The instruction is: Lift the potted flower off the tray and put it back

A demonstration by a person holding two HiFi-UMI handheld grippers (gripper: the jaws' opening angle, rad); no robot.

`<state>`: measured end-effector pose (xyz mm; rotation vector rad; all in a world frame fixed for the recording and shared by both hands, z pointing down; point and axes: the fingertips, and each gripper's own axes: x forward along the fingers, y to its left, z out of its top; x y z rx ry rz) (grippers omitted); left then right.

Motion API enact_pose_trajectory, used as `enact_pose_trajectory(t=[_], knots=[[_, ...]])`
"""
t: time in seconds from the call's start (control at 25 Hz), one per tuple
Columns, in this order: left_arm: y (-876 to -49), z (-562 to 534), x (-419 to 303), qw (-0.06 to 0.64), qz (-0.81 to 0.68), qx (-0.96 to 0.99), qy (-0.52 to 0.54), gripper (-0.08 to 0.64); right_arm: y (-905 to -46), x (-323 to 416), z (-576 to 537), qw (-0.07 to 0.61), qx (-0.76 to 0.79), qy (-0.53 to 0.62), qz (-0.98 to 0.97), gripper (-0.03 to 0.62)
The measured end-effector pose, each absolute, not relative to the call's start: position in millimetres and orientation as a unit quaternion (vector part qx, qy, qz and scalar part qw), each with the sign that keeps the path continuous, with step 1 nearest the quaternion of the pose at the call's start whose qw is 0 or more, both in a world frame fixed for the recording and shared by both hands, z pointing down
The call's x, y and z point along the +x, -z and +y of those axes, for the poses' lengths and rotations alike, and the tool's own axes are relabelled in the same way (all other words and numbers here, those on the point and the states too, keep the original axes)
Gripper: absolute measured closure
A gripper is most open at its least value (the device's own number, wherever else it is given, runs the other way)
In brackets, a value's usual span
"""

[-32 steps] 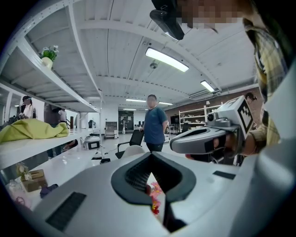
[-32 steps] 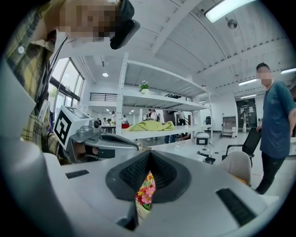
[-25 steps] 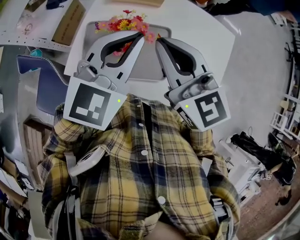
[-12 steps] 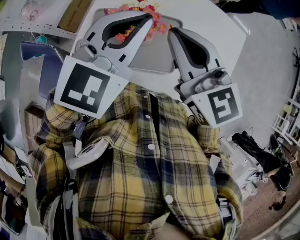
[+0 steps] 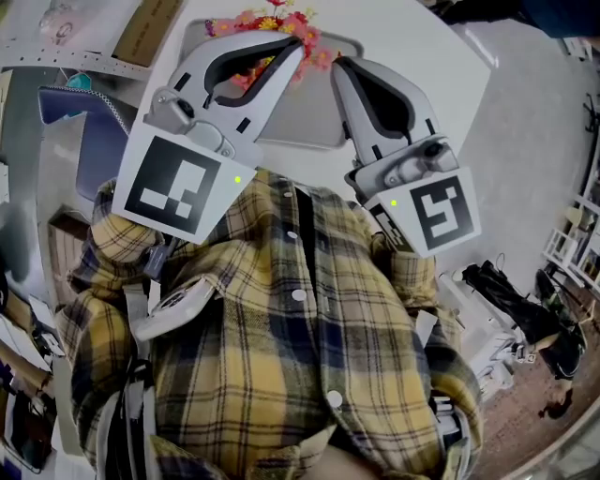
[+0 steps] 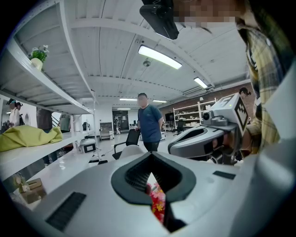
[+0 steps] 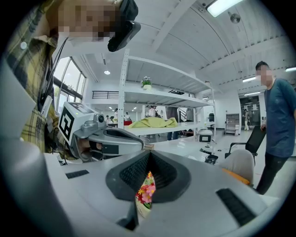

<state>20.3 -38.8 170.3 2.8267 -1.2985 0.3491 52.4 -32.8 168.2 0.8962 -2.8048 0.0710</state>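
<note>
The potted flower (image 5: 267, 23), a bunch of red, pink and yellow blooms, stands at the far end of the grey tray (image 5: 295, 112) on the white table (image 5: 422, 66). My left gripper (image 5: 301, 52) is shut and empty, with its tip right by the blooms. My right gripper (image 5: 335, 66) is shut too, just right of the flowers and holding nothing. In the left gripper view the flowers (image 6: 157, 203) show through the gap under the closed jaws. The right gripper view shows the blooms (image 7: 147, 189) over a white pot (image 7: 142, 208) the same way.
A person in a blue shirt (image 6: 149, 126) stands beyond the table next to an office chair (image 7: 240, 164). White shelving (image 7: 157, 97) lines the room. Cardboard boxes (image 5: 150, 28) lie at the table's left, and a dark bag (image 5: 511, 300) lies on the floor to the right.
The head view has tilted, so the grippers and flowers sit higher and larger in the picture. Both grippers stayed shut, side by side, near the flowers.
</note>
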Motion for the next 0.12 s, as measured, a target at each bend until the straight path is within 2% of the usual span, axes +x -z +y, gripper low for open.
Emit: enact_pose_trajectory(t=[0.12], knots=[[-171.0, -37.9, 26.9, 0.006, -0.412, 0.904, -0.112, 0.552, -169.2, 57.8, -32.0, 0.099, 0.304, -0.026, -0.947, 0.594]])
